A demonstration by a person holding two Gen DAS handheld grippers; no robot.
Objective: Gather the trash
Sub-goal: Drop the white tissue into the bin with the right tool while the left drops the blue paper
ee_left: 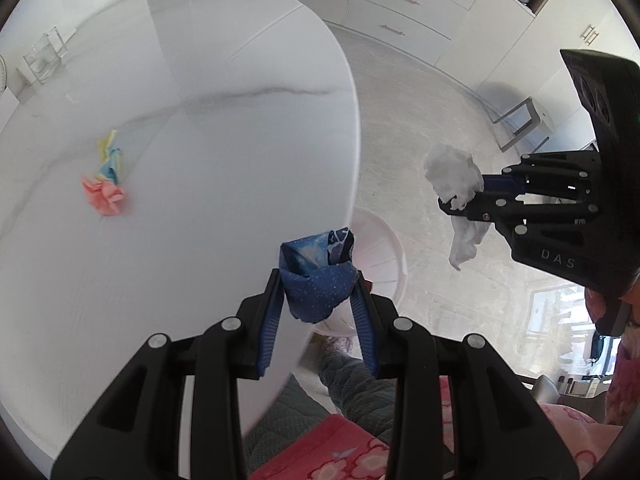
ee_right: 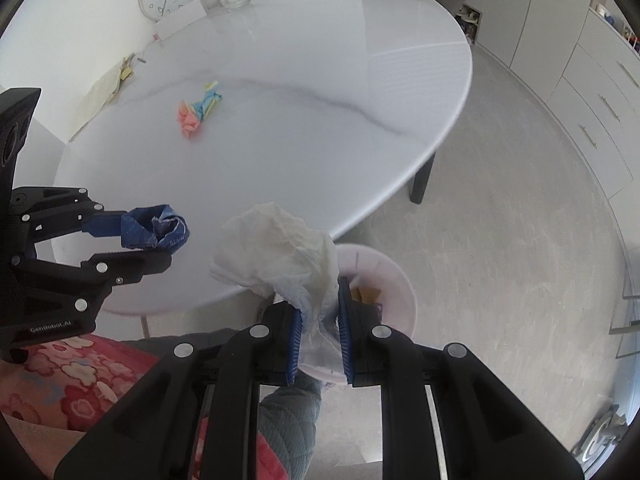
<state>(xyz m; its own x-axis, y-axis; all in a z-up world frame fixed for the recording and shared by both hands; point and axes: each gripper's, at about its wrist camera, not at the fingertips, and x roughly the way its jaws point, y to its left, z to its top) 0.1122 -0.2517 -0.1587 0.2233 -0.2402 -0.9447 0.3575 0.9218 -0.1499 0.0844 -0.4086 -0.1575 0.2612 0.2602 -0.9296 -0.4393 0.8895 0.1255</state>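
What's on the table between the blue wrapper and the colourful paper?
Nothing: in both wrist views, only bare table lies between the blue wrapper and the colourful paper.

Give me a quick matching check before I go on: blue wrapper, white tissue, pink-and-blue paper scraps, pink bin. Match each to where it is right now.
Things:
1. blue wrapper
2. white tissue
3. pink-and-blue paper scraps
4. pink bin

Places:
A. lying on the white table
B. on the floor by the table edge
C. clamped in the right gripper
D. clamped in the left gripper

Pairs: 1-D, 2-C, 3-A, 4-B
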